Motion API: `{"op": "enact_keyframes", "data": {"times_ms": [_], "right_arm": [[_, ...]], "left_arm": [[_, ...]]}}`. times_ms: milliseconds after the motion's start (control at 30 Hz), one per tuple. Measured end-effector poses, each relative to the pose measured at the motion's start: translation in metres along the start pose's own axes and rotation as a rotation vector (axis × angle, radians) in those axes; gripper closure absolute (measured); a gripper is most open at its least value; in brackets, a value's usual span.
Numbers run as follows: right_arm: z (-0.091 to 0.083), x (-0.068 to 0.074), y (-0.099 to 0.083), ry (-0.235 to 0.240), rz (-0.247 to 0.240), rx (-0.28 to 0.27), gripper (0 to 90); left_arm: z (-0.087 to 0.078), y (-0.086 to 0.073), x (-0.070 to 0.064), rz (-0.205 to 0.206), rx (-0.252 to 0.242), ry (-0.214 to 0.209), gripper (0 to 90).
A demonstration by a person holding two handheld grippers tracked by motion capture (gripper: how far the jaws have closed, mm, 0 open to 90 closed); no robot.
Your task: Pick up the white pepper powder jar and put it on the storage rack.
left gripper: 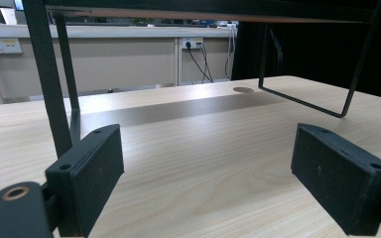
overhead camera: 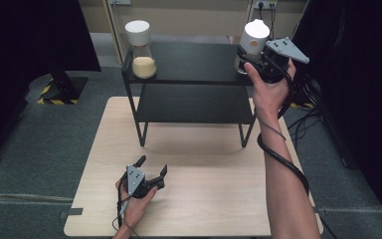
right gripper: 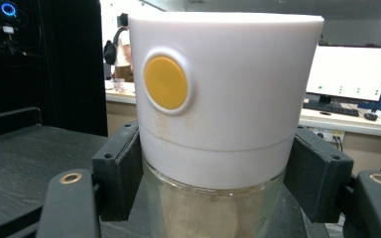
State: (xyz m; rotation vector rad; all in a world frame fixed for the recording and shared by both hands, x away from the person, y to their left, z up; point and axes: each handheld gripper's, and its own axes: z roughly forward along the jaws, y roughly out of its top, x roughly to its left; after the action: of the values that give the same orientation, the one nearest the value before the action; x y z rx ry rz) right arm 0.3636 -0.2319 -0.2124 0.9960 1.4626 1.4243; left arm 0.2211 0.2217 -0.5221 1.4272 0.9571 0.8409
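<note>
We find the right hand-held gripper (right gripper: pixel 213 173) clamped on the white-capped jar (overhead camera: pixel 254 37) at the shelf's (overhead camera: pixel 194 62) 2 o'clock corner. The left hand-held gripper (overhead camera: pixel 151 169) rests wide on the counter (overhead camera: pixel 219 199), empty. Risk: glass slipping through the pads, tipping off the edge.

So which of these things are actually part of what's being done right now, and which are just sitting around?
In use, as far as the pictures show:
- right gripper, fingers closed on the white-lidded jar at the right end of the black shelf

Just sitting around:
- left gripper, open, holding nothing, low on the wooden table
- second jar, with yellowish contents, on the shelf's left end
</note>
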Motion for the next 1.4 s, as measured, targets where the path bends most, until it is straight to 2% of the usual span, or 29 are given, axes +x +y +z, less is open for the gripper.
{"op": "enact_keyframes", "data": {"times_ms": [400,700,800,1033,1400], "right_arm": [[0.004,-0.003,-0.004,0.006,0.004,0.007,30.4],[0.010,-0.004,-0.005,0.007,0.040,0.006,28.6],[0.010,-0.005,-0.004,0.011,0.034,0.009,28.3],[0.007,-0.006,-0.007,0.021,0.062,0.009,19.2],[-0.011,-0.006,-0.014,0.045,0.077,-0.015,10.1]], "left_arm": [[0.000,0.000,0.000,0.002,0.000,0.000,12.4],[0.000,0.000,0.000,0.003,-0.001,-0.001,12.5],[0.000,0.000,-0.001,0.005,0.000,-0.001,12.5],[0.000,0.000,-0.001,0.004,-0.001,-0.001,12.5],[0.000,0.000,-0.002,0.007,-0.001,0.001,12.5]]}}
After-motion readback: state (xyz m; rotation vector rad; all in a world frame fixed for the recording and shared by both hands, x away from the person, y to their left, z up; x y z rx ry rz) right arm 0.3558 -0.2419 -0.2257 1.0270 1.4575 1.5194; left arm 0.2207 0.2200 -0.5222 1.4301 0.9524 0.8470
